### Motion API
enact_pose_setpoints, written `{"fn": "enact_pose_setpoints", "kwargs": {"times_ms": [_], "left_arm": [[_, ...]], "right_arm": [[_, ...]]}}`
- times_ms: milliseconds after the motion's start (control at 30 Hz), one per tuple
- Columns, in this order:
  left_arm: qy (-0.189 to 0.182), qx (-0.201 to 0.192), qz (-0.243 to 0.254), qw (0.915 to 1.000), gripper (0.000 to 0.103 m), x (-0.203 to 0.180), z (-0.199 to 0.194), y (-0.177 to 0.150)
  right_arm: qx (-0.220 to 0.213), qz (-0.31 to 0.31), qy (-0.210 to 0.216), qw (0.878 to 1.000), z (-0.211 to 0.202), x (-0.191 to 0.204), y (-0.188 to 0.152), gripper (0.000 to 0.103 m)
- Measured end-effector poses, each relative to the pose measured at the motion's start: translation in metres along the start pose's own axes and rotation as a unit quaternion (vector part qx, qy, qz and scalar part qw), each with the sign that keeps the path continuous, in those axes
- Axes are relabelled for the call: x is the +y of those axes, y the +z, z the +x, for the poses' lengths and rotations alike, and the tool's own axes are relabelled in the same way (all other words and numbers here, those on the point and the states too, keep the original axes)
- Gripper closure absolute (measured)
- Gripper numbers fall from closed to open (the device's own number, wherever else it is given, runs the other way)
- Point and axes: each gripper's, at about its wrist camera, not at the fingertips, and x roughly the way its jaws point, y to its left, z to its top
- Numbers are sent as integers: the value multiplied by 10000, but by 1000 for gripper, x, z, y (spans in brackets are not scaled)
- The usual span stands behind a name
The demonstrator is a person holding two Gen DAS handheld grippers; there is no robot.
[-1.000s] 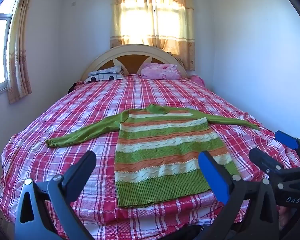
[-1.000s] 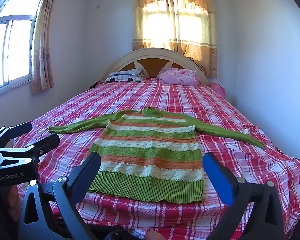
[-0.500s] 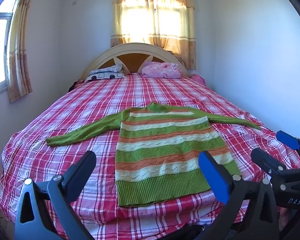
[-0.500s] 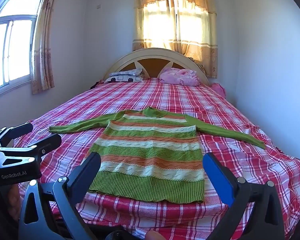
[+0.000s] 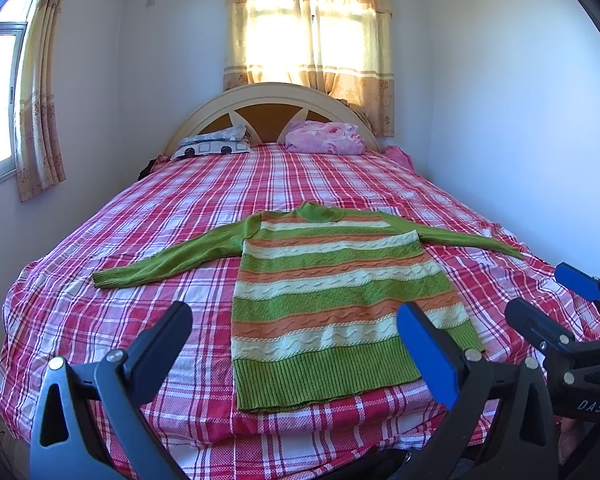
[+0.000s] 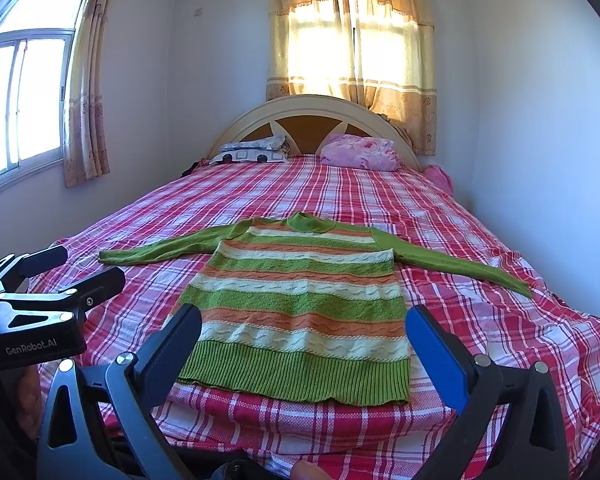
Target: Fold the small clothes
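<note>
A small knitted sweater (image 5: 332,296) (image 6: 300,304) with green, orange and cream stripes lies flat on the bed near its foot, hem toward me, both green sleeves spread out sideways. My left gripper (image 5: 296,340) hovers open above the foot of the bed, short of the hem, nothing between its fingers. My right gripper (image 6: 304,344) is open too, held level with the hem and empty. Each gripper shows at the edge of the other's view: the right one (image 5: 548,300) and the left one (image 6: 60,272).
The bed (image 5: 140,300) has a red and white plaid cover. Two pillows (image 5: 216,146) (image 5: 324,142) lean on the arched headboard (image 5: 268,98). White walls run close along both sides. Curtained windows (image 6: 352,52) (image 6: 20,96) stand behind and to the left.
Both views have tilted very slightly; the sweater has not moved and both grippers stay open.
</note>
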Motion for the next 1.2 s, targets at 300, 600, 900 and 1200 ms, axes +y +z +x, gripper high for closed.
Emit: {"fn": "enact_pose_setpoints", "kwargs": {"times_ms": [300,600,900,1200], "left_arm": [[4,10,3,10000,0,0,1,0],[1,15,-1,10000,0,1,1,-2],[2,25,-11,10000,0,2,1,-5],[4,33,-17,10000,0,2,2,-5]], "right_arm": [[9,0,12,10000,0,0,-1,1],[11,1,13,10000,0,0,-1,1],[28,-15,30,10000,4,3,-7,1],[44,-20,37,10000,5,5,-9,1]]}}
